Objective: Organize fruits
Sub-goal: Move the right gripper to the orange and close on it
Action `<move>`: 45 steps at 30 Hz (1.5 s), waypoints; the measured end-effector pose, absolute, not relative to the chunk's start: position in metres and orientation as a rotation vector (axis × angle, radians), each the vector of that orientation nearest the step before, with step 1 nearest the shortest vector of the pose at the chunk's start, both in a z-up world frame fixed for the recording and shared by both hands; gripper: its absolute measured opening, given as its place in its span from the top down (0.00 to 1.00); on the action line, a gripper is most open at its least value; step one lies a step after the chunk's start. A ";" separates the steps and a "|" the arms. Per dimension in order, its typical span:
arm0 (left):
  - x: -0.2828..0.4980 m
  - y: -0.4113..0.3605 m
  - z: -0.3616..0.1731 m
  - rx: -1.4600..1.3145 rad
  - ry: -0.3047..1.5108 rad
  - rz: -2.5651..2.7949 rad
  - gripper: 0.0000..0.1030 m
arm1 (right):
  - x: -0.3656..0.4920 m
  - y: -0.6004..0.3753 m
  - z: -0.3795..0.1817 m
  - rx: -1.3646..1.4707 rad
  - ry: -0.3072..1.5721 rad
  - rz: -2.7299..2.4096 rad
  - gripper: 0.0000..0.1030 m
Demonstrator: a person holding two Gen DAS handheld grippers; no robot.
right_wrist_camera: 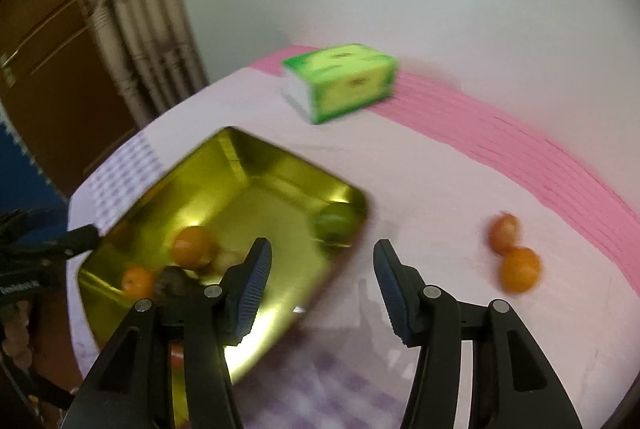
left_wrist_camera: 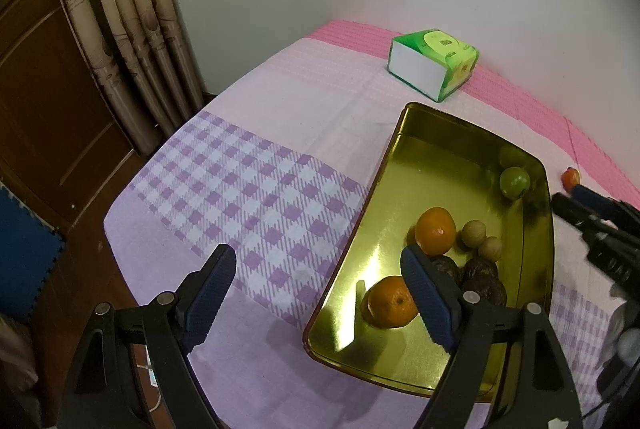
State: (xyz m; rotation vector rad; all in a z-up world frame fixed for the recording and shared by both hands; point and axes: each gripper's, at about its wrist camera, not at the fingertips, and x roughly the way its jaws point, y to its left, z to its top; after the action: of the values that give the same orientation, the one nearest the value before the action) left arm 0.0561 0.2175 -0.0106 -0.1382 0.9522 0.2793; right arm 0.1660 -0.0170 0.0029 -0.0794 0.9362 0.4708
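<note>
A gold metal tray [left_wrist_camera: 400, 165] lies on the table and holds two oranges [left_wrist_camera: 435, 231], a green lime [left_wrist_camera: 514, 182], two small tan fruits [left_wrist_camera: 474, 235] and several dark wrinkled fruits [left_wrist_camera: 482, 283]. My left gripper [left_wrist_camera: 318, 295] is open and empty, over the tray's near left rim. My right gripper [right_wrist_camera: 322, 287] is open and empty, over the tray's right rim [right_wrist_camera: 352, 229]; it also shows in the left wrist view [left_wrist_camera: 580, 199]. Two oranges [right_wrist_camera: 519, 269] lie on the cloth to the right of the tray. The right wrist view is blurred.
A green tissue box [left_wrist_camera: 434, 67] stands at the back of the table near the white wall. The cloth [left_wrist_camera: 248, 197] is purple checked with a pink band at the back. Curtains [left_wrist_camera: 132, 29] and a wooden door stand left, past the table's edge.
</note>
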 end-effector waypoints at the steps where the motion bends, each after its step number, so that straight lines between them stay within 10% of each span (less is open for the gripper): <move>1: 0.056 0.217 -0.011 -0.137 0.954 0.279 0.21 | 0.169 -0.029 0.001 -0.076 0.940 0.439 0.47; 29: 0.063 0.202 -0.013 -0.133 0.929 0.162 0.19 | 0.233 -0.112 -0.069 -0.048 1.005 0.168 0.44; 45: 0.079 0.153 0.003 -0.018 0.927 0.119 0.19 | 0.216 -0.158 -0.069 -0.020 0.960 0.136 0.59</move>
State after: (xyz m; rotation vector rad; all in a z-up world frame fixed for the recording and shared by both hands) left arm 0.0789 0.1528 0.0028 -0.0176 0.9268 0.1190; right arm 0.2158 -0.1581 -0.0692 -0.0199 0.9602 0.1361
